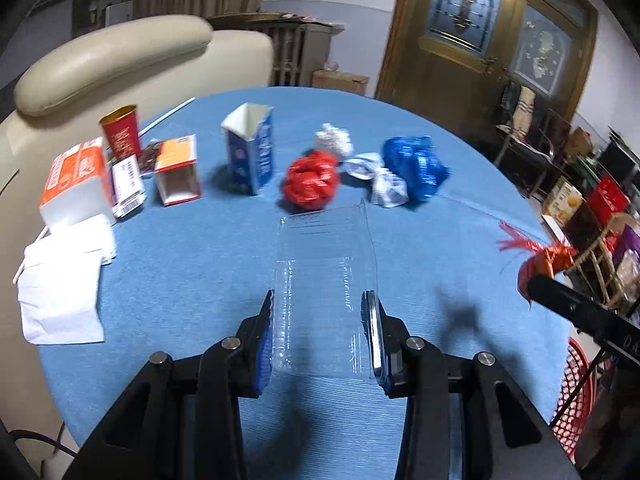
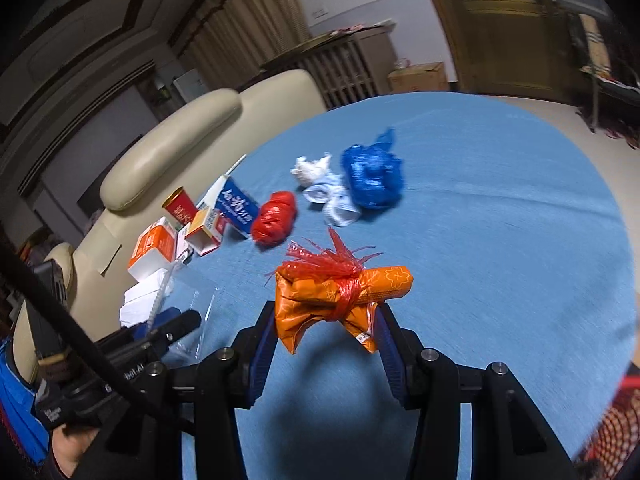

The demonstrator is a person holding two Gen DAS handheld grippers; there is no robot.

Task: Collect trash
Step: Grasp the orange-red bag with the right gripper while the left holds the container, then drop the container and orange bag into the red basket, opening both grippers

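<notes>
My left gripper is shut on a clear plastic container and holds it above the round blue table. My right gripper is shut on an orange wrapper tied with red plastic; the wrapper also shows at the right edge of the left wrist view. On the table lie a red crumpled bag, a blue crumpled bag, white crumpled pieces, a blue-and-white carton, a red cup, small orange boxes and white napkins.
A cream armchair stands behind the table on the left. A red mesh basket sits low beside the table on the right. A wooden door and cluttered shelves are at the right.
</notes>
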